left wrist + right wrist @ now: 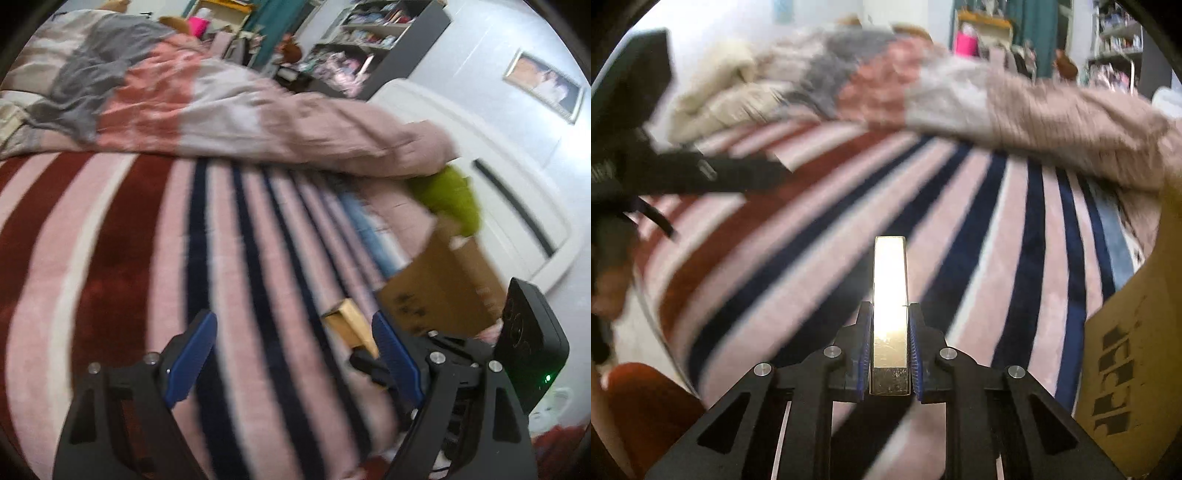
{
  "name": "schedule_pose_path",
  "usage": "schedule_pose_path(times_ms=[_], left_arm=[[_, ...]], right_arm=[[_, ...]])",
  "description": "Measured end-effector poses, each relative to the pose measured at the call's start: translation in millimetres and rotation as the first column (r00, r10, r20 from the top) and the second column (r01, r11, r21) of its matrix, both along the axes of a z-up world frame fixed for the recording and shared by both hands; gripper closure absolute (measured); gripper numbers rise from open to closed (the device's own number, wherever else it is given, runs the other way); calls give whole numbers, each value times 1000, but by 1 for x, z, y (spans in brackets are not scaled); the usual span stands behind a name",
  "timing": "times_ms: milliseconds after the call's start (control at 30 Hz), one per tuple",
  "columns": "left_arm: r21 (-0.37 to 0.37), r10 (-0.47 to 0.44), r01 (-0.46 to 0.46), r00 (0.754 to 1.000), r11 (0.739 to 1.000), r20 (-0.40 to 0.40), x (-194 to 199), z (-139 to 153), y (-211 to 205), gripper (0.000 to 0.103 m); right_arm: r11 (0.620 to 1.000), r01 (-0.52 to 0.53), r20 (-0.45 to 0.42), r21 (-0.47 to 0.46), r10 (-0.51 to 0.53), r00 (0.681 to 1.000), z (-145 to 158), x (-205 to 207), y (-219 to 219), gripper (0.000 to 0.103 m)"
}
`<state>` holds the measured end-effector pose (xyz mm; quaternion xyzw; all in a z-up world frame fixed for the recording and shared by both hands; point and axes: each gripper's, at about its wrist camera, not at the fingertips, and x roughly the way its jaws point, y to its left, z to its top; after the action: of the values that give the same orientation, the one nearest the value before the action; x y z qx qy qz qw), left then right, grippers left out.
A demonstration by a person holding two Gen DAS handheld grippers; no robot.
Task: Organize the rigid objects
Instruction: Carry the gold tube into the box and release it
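1. Right wrist view: the right claw (890,347) is clamped on a slim, shiny gold rectangular box (890,295), blue pads pressing both of its long sides.
2. That gold box points forward out of the claw, lifted above the pink bed blanket with red and navy stripes (960,221).
3. To the right of the gold box stands a brown cardboard box with black printing (1126,369), at the blanket's edge.
4. Beyond the gold box lies a rumpled patchwork quilt of grey, pink and beige (923,85).
5. Left wrist view: the left claw (295,354) stands wide apart with nothing between its blue pads (192,354), over the striped blanket.
6. Here the gold box (349,325) shows just beside the left claw's right finger, with the cardboard box (443,288) behind it.
7. A green soft item (454,199) sits above the cardboard box; too blurred to identify.
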<state>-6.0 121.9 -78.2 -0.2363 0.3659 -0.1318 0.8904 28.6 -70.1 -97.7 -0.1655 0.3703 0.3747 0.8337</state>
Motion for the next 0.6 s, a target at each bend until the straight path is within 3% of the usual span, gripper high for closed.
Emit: schedule_pose_path(times_ms=[233,300,367,467,600], left_arm=[[28,-131,129,987,991,98,12,69,-63,45],[61,-159,154,982,986,97,23,84,-84,64],[77,-198,191,976,978,91,39,95,-108,71],[99,-253,245,964,965,85,62,108,-147,73],[157,-336,326,941,932,45,94,113,-207,73]], right_arm=[[979,-75,44,187,68,997,67,-12,-28,90],[971,-71,62,229,58,996,81,-9,-42,90],[963,-54,82,263,33,996,93,-2,-63,90],[958,3,115,287,-37,993,105,13,-98,90],[947,92,90,307,-125,988,112,32,-142,90]])
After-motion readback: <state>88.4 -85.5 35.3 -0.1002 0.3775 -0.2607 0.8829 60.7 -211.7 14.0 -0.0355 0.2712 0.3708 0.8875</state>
